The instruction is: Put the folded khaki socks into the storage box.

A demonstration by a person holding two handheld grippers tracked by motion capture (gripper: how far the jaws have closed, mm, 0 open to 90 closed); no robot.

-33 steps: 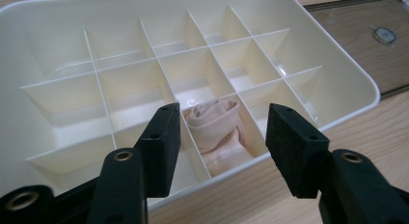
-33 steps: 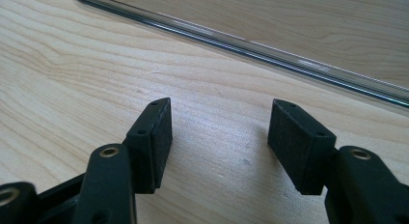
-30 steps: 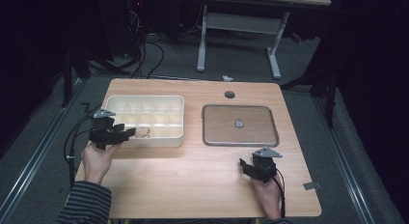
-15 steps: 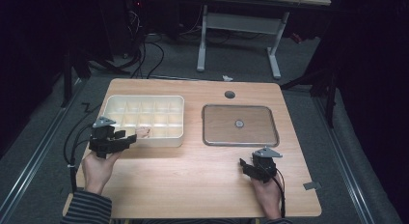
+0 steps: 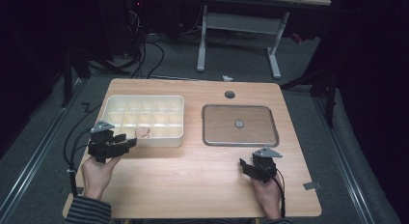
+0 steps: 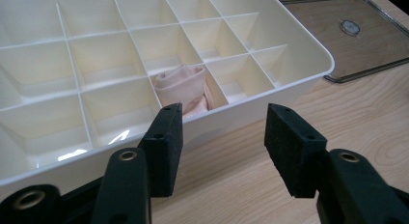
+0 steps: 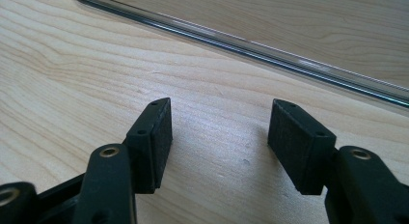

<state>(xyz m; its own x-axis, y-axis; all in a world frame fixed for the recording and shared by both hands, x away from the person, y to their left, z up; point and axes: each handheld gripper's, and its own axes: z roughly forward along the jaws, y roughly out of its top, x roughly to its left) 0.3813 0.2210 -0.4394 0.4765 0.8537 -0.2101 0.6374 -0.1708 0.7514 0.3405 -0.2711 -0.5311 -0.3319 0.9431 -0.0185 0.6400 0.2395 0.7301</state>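
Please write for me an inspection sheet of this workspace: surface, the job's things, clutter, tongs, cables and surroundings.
Surface: light wooden table, round grommet hole near far edge.
Job's things: cream plastic divided organiser box at left; pale pink folded cloth in one near-row compartment; clear rectangular plastic lid lying flat at right.
Clutter: nothing seen on the table.
Tongs: left tongs open, empty, before the box's near wall; right tongs open, empty, over bare wood near the lid.
Cables: black cable trails off the table's left edge; more on the floor behind.
Surroundings: dark room, grey floor, white-legged desk beyond.
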